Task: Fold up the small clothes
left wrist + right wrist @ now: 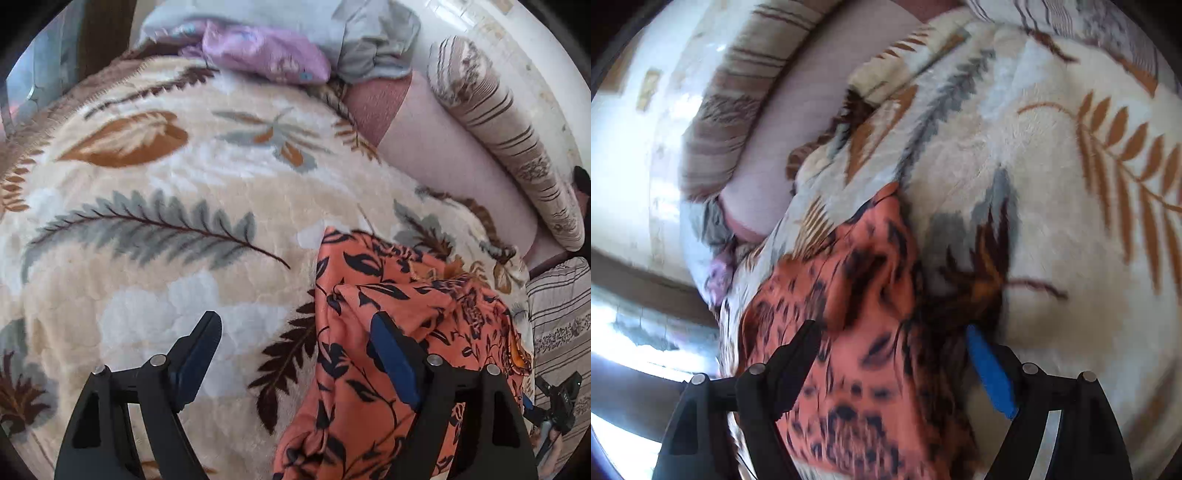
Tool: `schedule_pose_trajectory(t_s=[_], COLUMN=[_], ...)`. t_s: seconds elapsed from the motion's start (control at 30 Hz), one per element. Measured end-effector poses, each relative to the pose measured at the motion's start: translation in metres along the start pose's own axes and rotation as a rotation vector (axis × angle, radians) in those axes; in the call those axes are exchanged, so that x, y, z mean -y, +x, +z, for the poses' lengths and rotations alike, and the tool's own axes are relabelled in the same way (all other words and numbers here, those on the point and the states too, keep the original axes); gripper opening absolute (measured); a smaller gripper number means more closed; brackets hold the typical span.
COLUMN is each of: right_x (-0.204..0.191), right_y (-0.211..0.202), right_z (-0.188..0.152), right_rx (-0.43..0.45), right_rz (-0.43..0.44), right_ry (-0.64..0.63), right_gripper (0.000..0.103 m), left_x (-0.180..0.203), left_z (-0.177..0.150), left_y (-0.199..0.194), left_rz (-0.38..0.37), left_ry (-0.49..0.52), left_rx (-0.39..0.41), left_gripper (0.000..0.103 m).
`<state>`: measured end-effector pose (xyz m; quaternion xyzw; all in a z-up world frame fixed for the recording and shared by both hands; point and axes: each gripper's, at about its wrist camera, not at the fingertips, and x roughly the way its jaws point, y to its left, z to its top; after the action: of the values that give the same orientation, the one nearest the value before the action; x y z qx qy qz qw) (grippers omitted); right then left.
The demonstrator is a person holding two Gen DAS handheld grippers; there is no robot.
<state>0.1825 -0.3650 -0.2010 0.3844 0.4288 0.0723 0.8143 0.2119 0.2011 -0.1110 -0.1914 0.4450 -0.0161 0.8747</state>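
An orange garment with a dark leaf print [388, 314] lies crumpled on a cream fleece blanket patterned with fern leaves [177, 192], seen here from the left wrist camera at the near right of the bed. The left gripper [295, 332] hangs above the blanket with its tongs spread wide; the right-hand finger [395, 358] sits over the orange cloth while the left-hand one is over bare blanket, and nothing is pinched between them.

From the right wrist camera, the same orange garment [857, 280] fills the near centre of a blurred frame, bunched into a ridge against the blanket [1071, 184]. The right gripper [890, 350] is also spread, its two fingers standing on either side of the cloth; whether they touch the fabric cannot be told through the blur.

At the far end of the bed in the left view lie a lilac cloth [266, 51] and a grey garment [369, 40], just beside each other. A striped bolster [498, 122] runs along the right edge, next to a pink sheet [443, 147].
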Motion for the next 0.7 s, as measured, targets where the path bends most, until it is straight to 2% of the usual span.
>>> schedule_pose_trajectory(t_s=[0.07, 0.13, 0.17, 0.27, 0.3, 0.33, 0.37, 0.4, 0.43, 0.57, 0.63, 0.7], right_x=[-0.004, -0.001, -0.004, -0.015, -0.023, -0.033, -0.038, -0.047, -0.058, -0.09, -0.094, -0.077], right_y=[-0.018, -0.018, -0.011, 0.02, 0.026, 0.03, 0.028, 0.023, 0.013, -0.055, -0.082, -0.102], right_z=[-0.017, -0.027, -0.031, -0.038, -0.041, -0.043, -0.043, -0.041, -0.04, -0.033, -0.044, -0.063], right_rx=[-0.011, -0.045, -0.064, -0.126, -0.116, -0.144, -0.173, -0.166, -0.156, -0.081, -0.076, -0.109], right_rz=[-0.019, -0.038, -0.064, -0.11, -0.163, -0.192, -0.195, -0.21, -0.214, -0.139, -0.116, -0.08], right_ry=[-0.053, -0.107, -0.139, -0.213, -0.259, -0.293, -0.292, -0.309, -0.338, -0.354, -0.361, -0.326], right_gripper=[0.084, 0.084, 0.084, 0.081, 0.074, 0.035, 0.022, 0.022, 0.02, 0.019, 0.019, 0.019], left_x=[-0.004, -0.002, 0.005, 0.036, 0.046, 0.057, 0.066, 0.071, 0.076, 0.089, 0.083, 0.066], left_z=[-0.015, -0.033, -0.04, -0.061, -0.068, -0.069, -0.064, -0.057, -0.047, -0.03, -0.044, -0.074], left_y=[-0.029, -0.036, -0.029, 0.021, 0.033, 0.034, 0.033, 0.028, 0.015, -0.052, -0.085, -0.1], left_rz=[-0.031, -0.074, -0.075, 0.0, 0.071, 0.092, 0.03, 0.033, 0.039, -0.042, -0.058, -0.083], left_ry=[0.017, 0.022, 0.035, 0.158, 0.217, 0.273, 0.279, 0.247, 0.232, 0.222, 0.228, 0.208], left_rx=[0.039, 0.021, -0.003, -0.144, -0.169, -0.143, -0.189, -0.215, -0.186, -0.102, -0.084, -0.114], left_gripper=[0.084, 0.09, 0.091, 0.09, 0.08, 0.051, 0.026, 0.018, 0.016, 0.016, 0.017, 0.02])
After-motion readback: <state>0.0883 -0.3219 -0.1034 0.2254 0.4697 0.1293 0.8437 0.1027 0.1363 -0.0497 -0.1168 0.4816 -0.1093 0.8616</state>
